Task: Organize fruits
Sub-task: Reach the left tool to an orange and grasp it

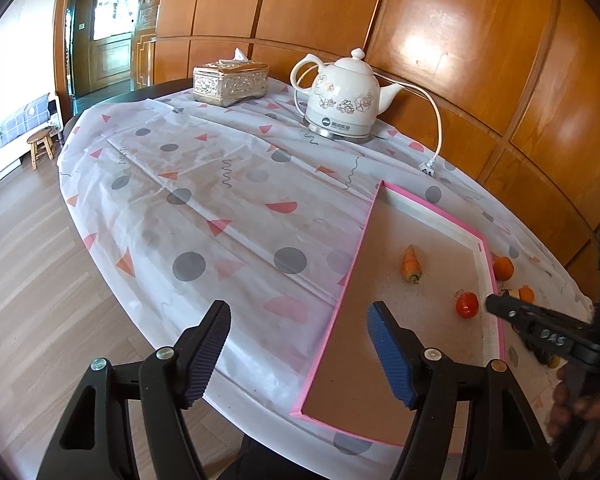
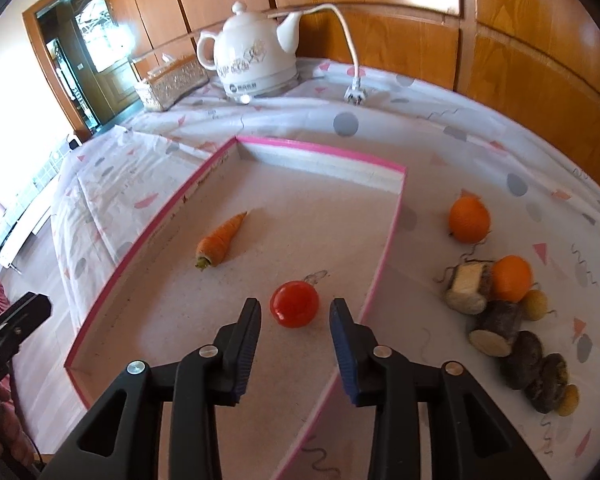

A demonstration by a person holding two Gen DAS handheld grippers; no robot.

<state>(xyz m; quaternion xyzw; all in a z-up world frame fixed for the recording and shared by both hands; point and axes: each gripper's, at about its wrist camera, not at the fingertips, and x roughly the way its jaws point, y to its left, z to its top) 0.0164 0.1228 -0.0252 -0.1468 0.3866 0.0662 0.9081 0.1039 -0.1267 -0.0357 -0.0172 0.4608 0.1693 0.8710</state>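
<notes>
Right now the right claw hangs over the pink-edged tray, open, with nothing held. The red tomato sits on the tray floor just past the fingertips, in the gap between them but not pinched. It looks as if the tomato has been set down in the tray, so the step in hand is to let go cleanly and go for the next piece.

To do that well, lift the right claw straight up and back so a finger does not bump the tomato. It is round and may roll. Keep the jaws open while pulling away.

A bit farther, at about 10 o'clock from the tomato, the carrot lies in the tray too, well apart from it.

Out on the surface, past the tray's right wall at about 2 o'clock, sit two oranges: one alone, one nearer touching a pile of wooden log bits and small yellow balls. The lone orange is the easy pick, because nothing crowds it. Come down from above with the jaws wide, one finger on each side.

The left claw waits open and empty near the tray's left edge.

Far off at 12 o'clock stand the white kettle and the tissue box.
</notes>
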